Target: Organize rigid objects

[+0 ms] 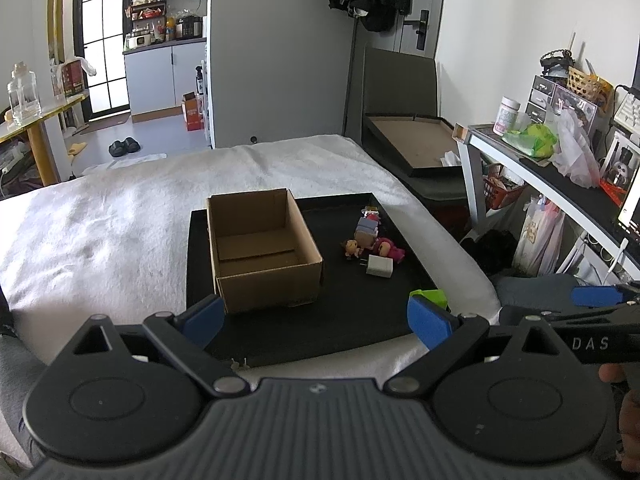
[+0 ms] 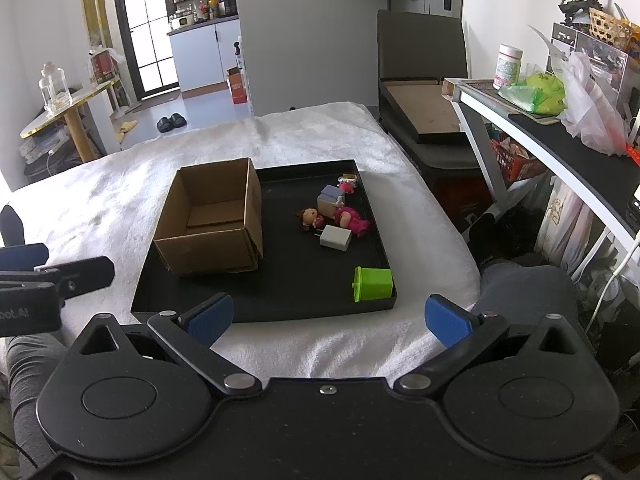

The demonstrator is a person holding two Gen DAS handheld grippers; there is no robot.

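A black tray [image 2: 280, 304] lies on a white blanket. On its left part stands an open, empty cardboard box [image 2: 212, 220] [image 1: 262, 248]. To the right lie a white charger block [image 2: 335, 238] [image 1: 379, 266], a small doll with brown hair [image 2: 310, 217] [image 1: 351, 247], a pink figure [image 2: 352, 219] [image 1: 390, 249], a pale lilac block [image 2: 331, 199] [image 1: 368, 227] and a tiny pink toy [image 2: 346, 184]. A green cup-like piece [image 2: 373, 284] [image 1: 430, 297] lies on its side at the tray's near right corner. My left gripper [image 1: 316, 320] and right gripper [image 2: 328, 318] hover open at the tray's near edge, holding nothing.
The white blanket [image 2: 100, 200] covers a bed. A dark chair with a flat frame on it [image 2: 424, 108] stands beyond the bed's right side. A cluttered desk [image 2: 560, 120] runs along the right. A small yellow table with a glass bottle [image 2: 54, 88] stands at left.
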